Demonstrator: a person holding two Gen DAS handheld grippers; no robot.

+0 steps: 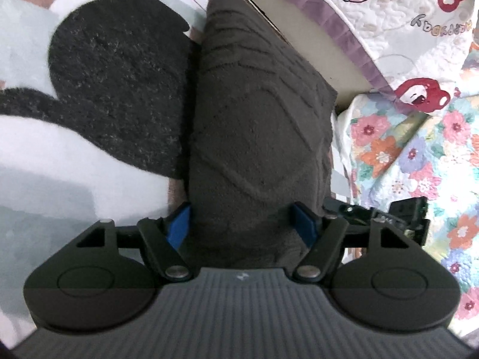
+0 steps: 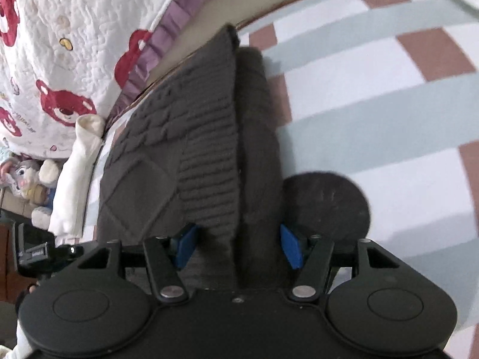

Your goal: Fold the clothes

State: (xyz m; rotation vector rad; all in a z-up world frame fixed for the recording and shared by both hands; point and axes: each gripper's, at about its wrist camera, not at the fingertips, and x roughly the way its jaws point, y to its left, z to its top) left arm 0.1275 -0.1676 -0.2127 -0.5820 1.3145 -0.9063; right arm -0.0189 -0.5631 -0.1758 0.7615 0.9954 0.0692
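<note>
Your biggest risk now is the fold springing back: the dark grey knitted sweater (image 1: 254, 125) is thick, and the ribbed layer (image 2: 206, 179) laid over the lower one in the right wrist view could slide off if you drag a pad through it while pulling away. It also lies close to the rug's edge beside the quilted bedspread (image 2: 74, 30), so a nudge could push it off the checked rug (image 2: 374, 95). Your left gripper (image 1: 244, 227) stands wide, the sweater's near end bulging between its blue pads (image 1: 179, 227) without clearly being pinched. Your right gripper (image 2: 239, 245) is likewise spread wide, straddling the overlapping edge of the folded layers, pads apart from the knit. The sweater stretches forward from both grippers, just beside the rug's black mouse-ear patch (image 1: 119, 89).
</note>
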